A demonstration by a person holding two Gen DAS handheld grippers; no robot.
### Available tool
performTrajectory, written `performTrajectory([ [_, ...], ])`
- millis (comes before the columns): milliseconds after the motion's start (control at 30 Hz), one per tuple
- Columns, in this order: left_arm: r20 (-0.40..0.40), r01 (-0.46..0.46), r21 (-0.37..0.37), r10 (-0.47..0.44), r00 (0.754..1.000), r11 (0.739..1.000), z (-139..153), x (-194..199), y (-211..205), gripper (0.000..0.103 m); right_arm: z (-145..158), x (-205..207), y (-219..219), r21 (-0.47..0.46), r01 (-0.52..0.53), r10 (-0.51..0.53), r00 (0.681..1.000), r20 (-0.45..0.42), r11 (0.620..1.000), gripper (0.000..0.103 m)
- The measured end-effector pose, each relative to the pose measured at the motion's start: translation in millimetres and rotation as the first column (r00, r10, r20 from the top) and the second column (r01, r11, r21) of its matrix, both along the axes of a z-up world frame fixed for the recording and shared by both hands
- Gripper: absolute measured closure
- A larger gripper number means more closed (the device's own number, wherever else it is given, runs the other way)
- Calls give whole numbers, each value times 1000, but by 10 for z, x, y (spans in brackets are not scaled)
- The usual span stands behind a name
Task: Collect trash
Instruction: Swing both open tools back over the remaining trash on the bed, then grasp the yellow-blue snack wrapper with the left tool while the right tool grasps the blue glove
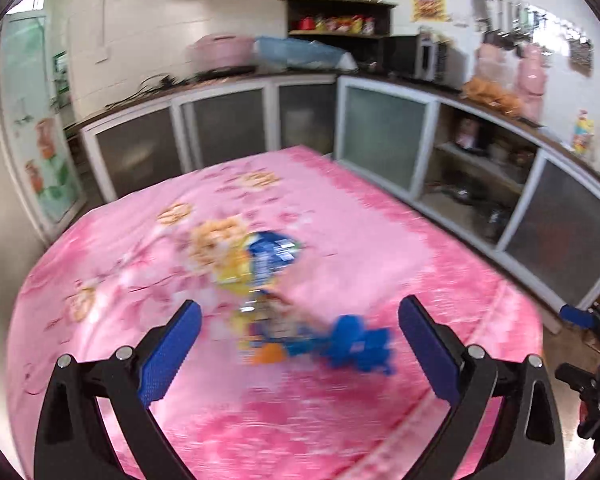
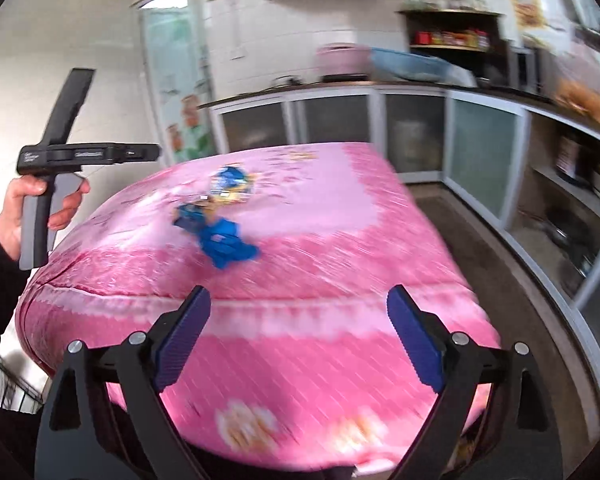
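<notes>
Both tools hang above the pink flowered tabletop, and neither carries anything: the left tool has its blue pads spread wide with only blurred cloth and litter showing beyond them, and the right tool is spread just as wide, nearer the front hem. The trash sits in a loose cluster toward the middle of the cloth: a crumpled blue wrapper nearest the front, a blue-and-yellow packet farther back, and some smaller scraps between them that are too smeared to identify. To my eye the step in hand is the approach for a first pick. It would go best by slowing down, coming in from above on the blue wrapper, and pinching its bunched middle rather than a loose edge, keeping the pads off the cloth so it does not get dragged along.
</notes>
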State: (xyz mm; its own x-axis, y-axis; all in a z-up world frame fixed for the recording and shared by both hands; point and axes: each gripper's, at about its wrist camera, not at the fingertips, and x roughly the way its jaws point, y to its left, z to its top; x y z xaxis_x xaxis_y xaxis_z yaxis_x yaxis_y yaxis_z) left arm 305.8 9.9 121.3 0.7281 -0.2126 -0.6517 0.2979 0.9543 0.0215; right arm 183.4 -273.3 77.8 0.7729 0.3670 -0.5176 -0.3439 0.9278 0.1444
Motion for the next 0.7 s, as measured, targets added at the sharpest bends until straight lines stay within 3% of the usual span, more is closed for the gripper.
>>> performTrajectory([
  [233,-75,51,71,-45,996,996,-209,535,-101,8,-15,581,597,-8,-83,83,994,-73,996,12],
  [467,-130,-37,69,46,990,997,-438,1108,-112,8,-191,1024,913,-54,-126,117,983,-143,991,12],
  [700,-83,-105,185,122,989,977,-496,1297,-50,8,-377,1296,1157,-99,-172,152,971,-185,980,12],
])
